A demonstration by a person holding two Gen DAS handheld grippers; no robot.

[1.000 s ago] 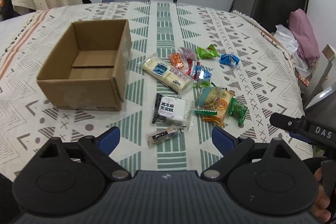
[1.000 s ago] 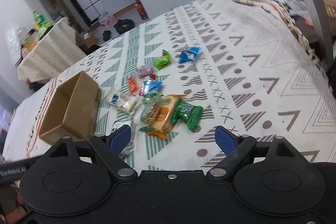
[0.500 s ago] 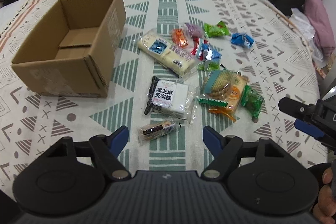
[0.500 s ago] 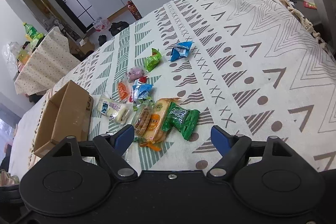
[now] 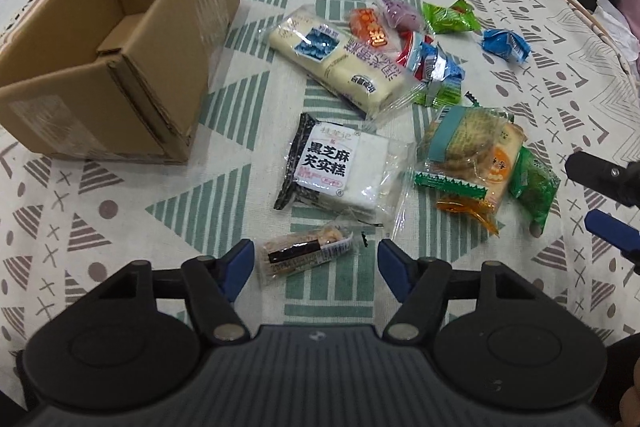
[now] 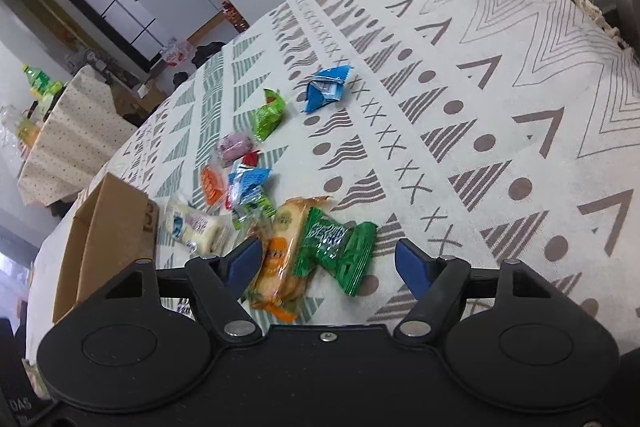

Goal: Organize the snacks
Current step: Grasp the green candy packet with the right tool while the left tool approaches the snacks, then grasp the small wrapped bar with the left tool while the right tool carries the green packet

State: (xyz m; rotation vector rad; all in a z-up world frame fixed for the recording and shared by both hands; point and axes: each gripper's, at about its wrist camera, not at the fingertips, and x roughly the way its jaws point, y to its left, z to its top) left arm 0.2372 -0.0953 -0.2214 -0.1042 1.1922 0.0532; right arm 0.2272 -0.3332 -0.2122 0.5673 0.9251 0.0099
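The left gripper (image 5: 316,259) hangs wide open and holds nothing, its blue fingertips either side of a small clear-wrapped brown snack bar (image 5: 303,253) lying on the patterned cloth-covered bench (image 5: 120,219). The right gripper (image 6: 327,259) is likewise wide open and empty, with a dark green crinkled snack packet (image 6: 338,251) and an orange-labelled cracker pack (image 6: 280,259) lying between its fingers. An open brown cardboard box (image 5: 108,59) sits left of the scattered snacks, well apart from a blue wrapped candy (image 5: 506,45).
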